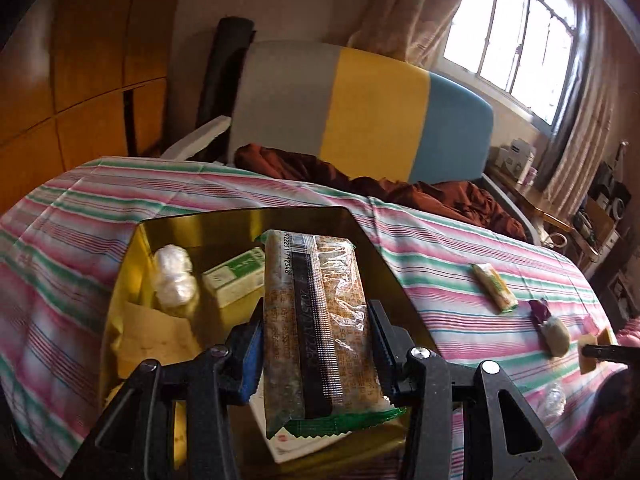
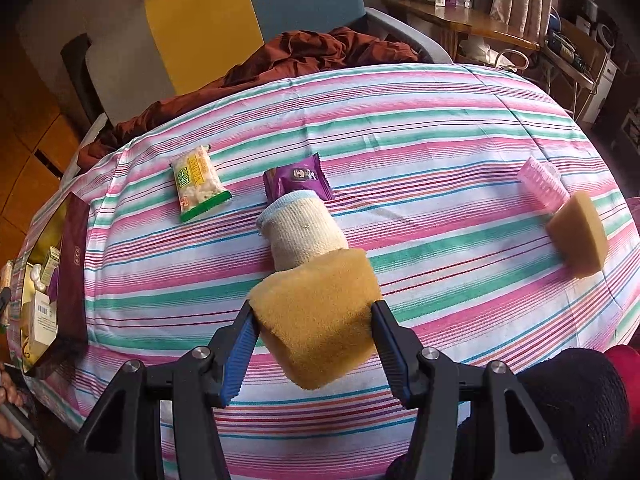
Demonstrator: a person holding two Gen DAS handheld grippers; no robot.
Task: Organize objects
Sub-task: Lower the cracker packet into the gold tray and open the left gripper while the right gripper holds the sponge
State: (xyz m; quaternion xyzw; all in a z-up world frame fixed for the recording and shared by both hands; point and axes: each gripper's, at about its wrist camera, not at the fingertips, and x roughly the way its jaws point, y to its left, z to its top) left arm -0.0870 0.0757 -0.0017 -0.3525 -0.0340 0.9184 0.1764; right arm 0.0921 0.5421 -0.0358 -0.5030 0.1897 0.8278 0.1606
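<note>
Over gold-lined box (image 1: 168, 224): left gripper (image 1: 316, 344) clamped on rice-cracker packet (image 1: 316, 320), suspended above contents. Right of box: right gripper (image 2: 312, 320) closed on yellow sponge (image 2: 316, 316). Advise lowering packet flat beside green carton (image 1: 236, 280) before releasing.

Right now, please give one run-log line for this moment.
left gripper: shut on snack pack, over gold box | right gripper: shut on sponge, above striped cloth
</note>
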